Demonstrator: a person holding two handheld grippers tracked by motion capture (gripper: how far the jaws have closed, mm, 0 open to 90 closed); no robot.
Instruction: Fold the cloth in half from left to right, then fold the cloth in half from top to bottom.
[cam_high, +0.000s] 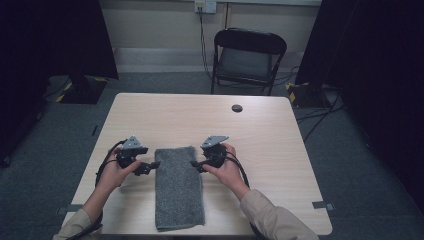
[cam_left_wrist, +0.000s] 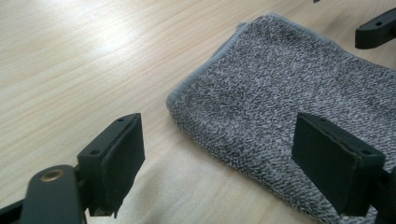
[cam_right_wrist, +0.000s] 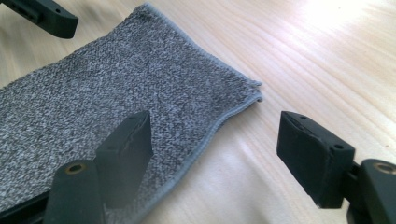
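Two grippers flank the towel (cam_high: 178, 186), one at each far corner, which reads as the set-up for a two-handed pinch and fold. That towel is a grey, folded strip lying flat on the table (cam_high: 270, 150), running from its near edge up toward the middle, so its far short edge is the free end that both hands can reach at once. At the towel's far left corner the left gripper (cam_high: 145, 167) stands with its jaws wide apart; in the left gripper view that corner lies between the two pads, and neither pad presses on it. At the far right corner the right gripper (cam_high: 198, 165) is likewise spread, one pad over the cloth and the other over bare wood just beside the hem, gripping nothing. Both tools point inward along the short edge, probably so that each can close across a corner's doubled layers. Nothing is lifted yet; the towel rests unwrinkled.
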